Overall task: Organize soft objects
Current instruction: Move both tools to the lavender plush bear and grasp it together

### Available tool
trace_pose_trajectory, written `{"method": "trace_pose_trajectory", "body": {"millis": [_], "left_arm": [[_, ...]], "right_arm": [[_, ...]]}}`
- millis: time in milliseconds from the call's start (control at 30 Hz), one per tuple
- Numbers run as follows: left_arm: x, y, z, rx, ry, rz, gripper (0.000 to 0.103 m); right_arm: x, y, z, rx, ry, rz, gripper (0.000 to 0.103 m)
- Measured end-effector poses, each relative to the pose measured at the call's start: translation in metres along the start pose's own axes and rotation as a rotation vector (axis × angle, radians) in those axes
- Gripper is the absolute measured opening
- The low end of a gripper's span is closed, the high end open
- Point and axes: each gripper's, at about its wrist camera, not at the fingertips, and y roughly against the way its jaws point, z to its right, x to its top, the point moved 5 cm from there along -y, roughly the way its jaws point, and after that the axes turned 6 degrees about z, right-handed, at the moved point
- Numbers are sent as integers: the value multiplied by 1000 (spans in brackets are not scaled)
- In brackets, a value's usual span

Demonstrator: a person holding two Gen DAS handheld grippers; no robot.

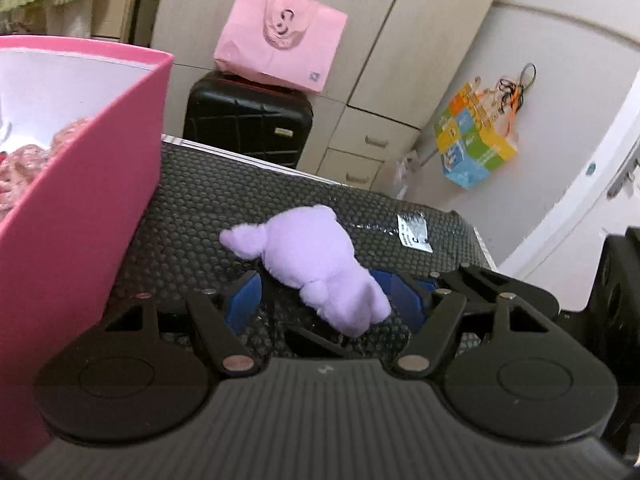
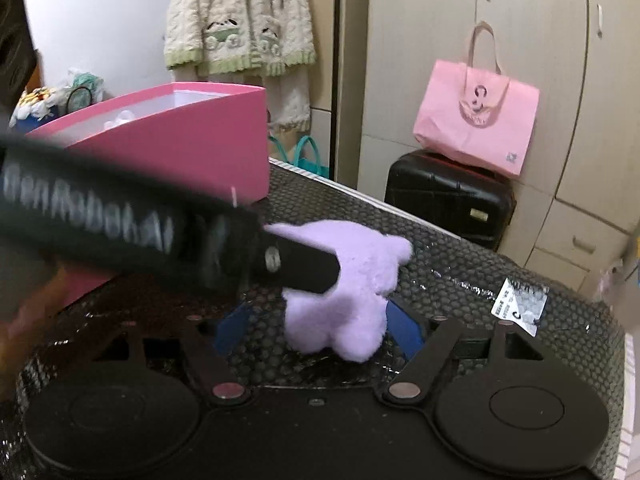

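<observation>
A lilac plush toy [image 1: 308,256] lies on the black bubble-textured mat [image 1: 192,220]. My left gripper [image 1: 324,302] stands open astride its near end, and the blue pads do not squeeze it. From the other side my right gripper [image 2: 318,328] is open too, with the same plush toy [image 2: 348,304] between its blue pads. One black finger [image 2: 304,268] of the left tool reaches in from the left and lies across the toy's upper part. A tall pink box [image 1: 80,220] stands at the left. It holds pinkish soft things [image 1: 24,168].
A white label [image 1: 414,234] sticks to the mat right of the toy. Beyond the mat's far edge stand a black suitcase [image 1: 248,120] with a pink bag [image 1: 280,48] on it, and a wardrobe with drawers. A colourful bag [image 1: 472,140] hangs on the wall.
</observation>
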Motion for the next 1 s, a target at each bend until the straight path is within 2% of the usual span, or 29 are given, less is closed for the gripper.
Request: {"method": "trace_pose_trajectory", "body": {"millis": [167,267,300,333,367,500,767,1000], "left_arm": [[0,-7,-4,10,27,4,68],[-3,-11,-4,8,44,4,61],[-3,-12,-5,8,49,7,58],[-5,-12,-4,3,46,1,55],[-6,-12,-3,-8,30,-11,51],[-11,-3,5,-58,-2,-23,46],[-18,14,11,-71,-35,-15,36],[-27,32,11,-122,-25,-52,36]], "right_arm": [[0,-5,7,7,-42,3,80],[0,-8,12,8,-75,4,80],[0,-10,14,8,-85,5,75],[-1,-10,15,6,-93,4,63],[-2,-11,17,8,-97,-1,57],[-5,-1,14,11,-123,27,50],[-9,19,-2,-46,-127,43,48],[-16,38,-15,-72,-136,26,48]]}}
